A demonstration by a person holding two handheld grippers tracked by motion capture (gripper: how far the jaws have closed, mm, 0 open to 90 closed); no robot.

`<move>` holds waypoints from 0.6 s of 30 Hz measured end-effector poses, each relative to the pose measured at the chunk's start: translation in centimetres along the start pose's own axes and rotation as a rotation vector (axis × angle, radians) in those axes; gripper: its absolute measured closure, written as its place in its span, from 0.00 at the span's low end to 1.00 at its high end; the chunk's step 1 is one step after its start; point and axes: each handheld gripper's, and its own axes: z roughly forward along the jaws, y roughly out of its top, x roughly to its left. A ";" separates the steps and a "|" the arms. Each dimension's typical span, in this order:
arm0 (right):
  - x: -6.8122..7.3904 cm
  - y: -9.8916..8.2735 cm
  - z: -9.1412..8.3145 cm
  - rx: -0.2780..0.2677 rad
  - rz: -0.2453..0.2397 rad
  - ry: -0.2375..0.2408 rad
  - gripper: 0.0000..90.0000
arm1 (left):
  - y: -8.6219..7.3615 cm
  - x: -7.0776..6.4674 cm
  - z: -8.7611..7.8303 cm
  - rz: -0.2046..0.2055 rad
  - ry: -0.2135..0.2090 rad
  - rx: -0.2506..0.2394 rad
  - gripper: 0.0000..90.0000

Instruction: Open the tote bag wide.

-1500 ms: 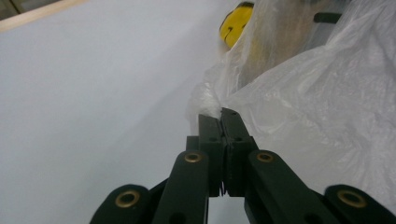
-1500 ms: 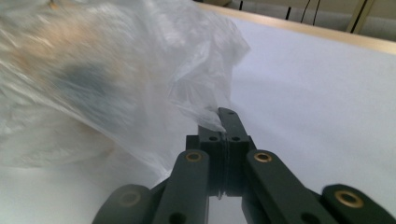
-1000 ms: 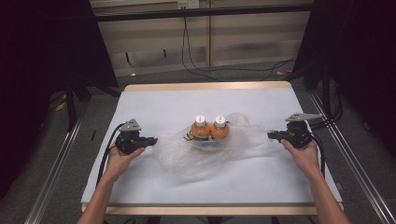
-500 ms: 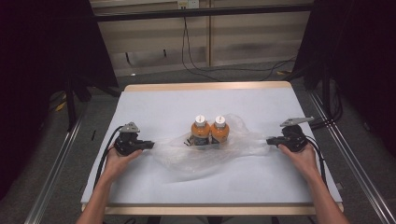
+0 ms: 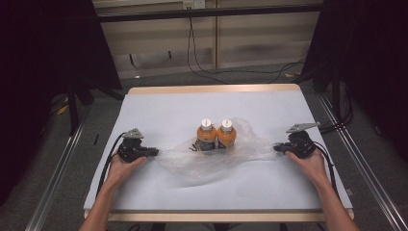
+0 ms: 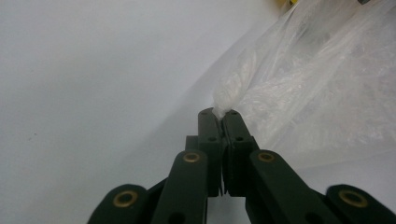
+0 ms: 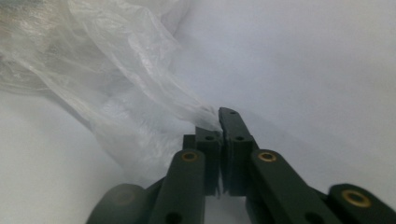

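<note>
High view: lying across the middle of the white table [image 5: 168, 108], a clear plastic bag [image 5: 192, 166], crumpled and stretching out toward both sides. Standing upright on the bag's far middle part, two orange bottles [image 5: 216, 136] with white caps, touching side by side; cannot tell whether inside the bag or merely on it. Resting at the left, the left gripper [image 5: 153, 153] in the left hand [image 5: 122, 166], its tip meeting the bag's left end. Resting at the right, the right gripper [image 5: 277, 148] in the right hand [image 5: 308, 161], its tip meeting the bag's right end. Trailing from each gripper toward the near edge, a black cable. Coming in from the near edge, both forearms. Running along the floor beyond the far edge, more cables [image 5: 207, 62].

Left gripper view: pressing together, both black jaws of the left gripper [image 6: 222, 113], pinching a twisted tuft of the plastic bag [image 6: 322, 84] at their tips. Spreading away to the right and far side, the rest of the film, lying on the table [image 6: 93, 70].

Right gripper view: closing tight, both jaws of the right gripper [image 7: 219, 122], nipping a drawn-out corner of the plastic bag [image 7: 116, 60]. Fanning out to the left and far side, the film, lying wrinkled over the table [image 7: 303, 56]
</note>
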 end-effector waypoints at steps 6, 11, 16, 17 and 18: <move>0.1 0.6 -0.8 -0.075 0.001 0.025 0.68 | 0.4 0.5 -1.4 -0.066 -0.016 -0.128 0.70; 0.3 1.2 -1.8 -0.146 0.007 0.042 0.51 | 1.0 0.3 -2.5 -0.077 -0.020 -0.193 0.55; 0.7 1.8 -2.9 -0.201 0.009 0.046 0.35 | 1.6 -0.2 -3.1 -0.069 -0.030 -0.231 0.43; 0.7 1.9 -3.2 -0.218 0.008 0.047 0.33 | 1.7 -0.4 -3.1 -0.066 -0.038 -0.234 0.42; 0.8 2.1 -3.5 -0.230 0.010 0.054 0.31 | 1.9 -0.5 -3.2 -0.058 -0.045 -0.235 0.41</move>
